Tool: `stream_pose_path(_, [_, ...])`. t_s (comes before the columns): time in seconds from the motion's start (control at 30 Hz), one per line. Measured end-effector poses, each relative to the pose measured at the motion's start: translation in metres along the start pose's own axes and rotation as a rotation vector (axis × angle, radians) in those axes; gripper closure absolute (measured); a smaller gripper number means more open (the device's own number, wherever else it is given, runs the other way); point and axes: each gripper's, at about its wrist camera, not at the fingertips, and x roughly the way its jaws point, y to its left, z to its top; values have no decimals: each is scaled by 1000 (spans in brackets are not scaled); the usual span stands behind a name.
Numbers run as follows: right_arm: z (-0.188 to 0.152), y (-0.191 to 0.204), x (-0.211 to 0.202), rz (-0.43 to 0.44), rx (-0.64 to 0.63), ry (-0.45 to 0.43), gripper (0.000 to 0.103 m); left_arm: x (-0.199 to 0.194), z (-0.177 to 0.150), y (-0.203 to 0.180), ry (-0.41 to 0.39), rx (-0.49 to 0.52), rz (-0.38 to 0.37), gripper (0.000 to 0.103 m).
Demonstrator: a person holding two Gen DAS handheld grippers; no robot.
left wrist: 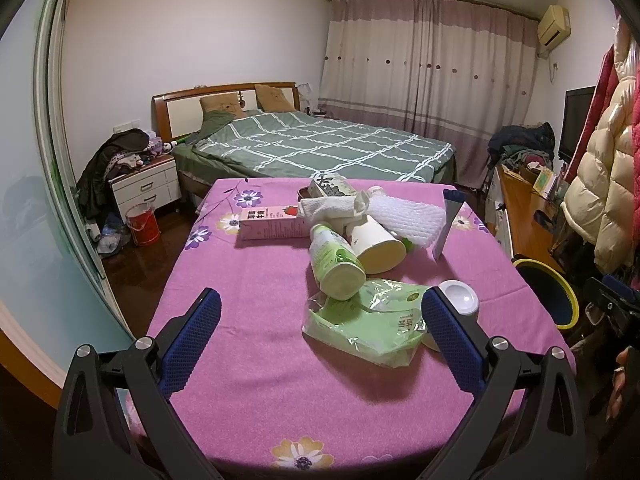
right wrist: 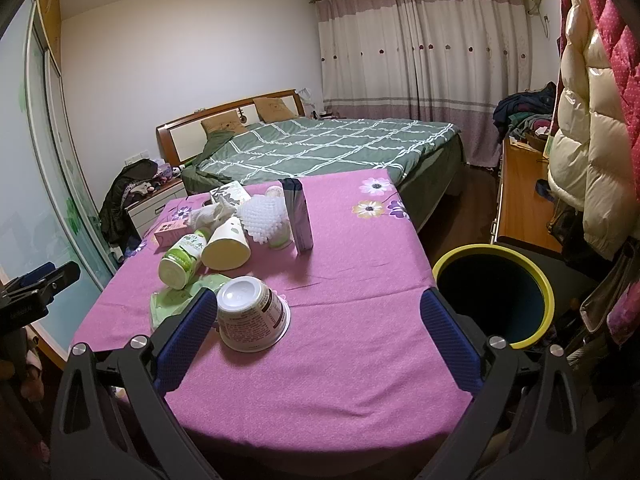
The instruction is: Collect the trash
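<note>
Trash lies on a table with a purple flowered cloth [left wrist: 260,300]: a green plastic wrapper [left wrist: 368,320], a green-labelled bottle [left wrist: 334,260] on its side, a cream paper cup [left wrist: 374,244], a pink milk carton [left wrist: 268,222], white foam netting [left wrist: 408,216], and an upturned white bowl cup [right wrist: 252,312]. A dark bin with a yellow rim [right wrist: 494,292] stands beside the table's right edge. My left gripper [left wrist: 320,316] is open and empty, just short of the wrapper. My right gripper [right wrist: 318,316] is open and empty, its left finger beside the bowl cup.
A tall blue-grey box [right wrist: 298,216] stands upright behind the pile. A bed with a green quilt [left wrist: 320,144] lies beyond the table. A wooden desk [right wrist: 520,196] and hanging coats [right wrist: 580,140] are on the right. A nightstand and a red bucket [left wrist: 142,224] are on the left.
</note>
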Motion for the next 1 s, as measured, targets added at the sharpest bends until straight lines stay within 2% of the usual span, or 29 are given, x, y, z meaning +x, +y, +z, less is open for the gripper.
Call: stream_pose_path(1.0, [0,0,2,2,3,4,6,1,-1,-2,5,4,0,4])
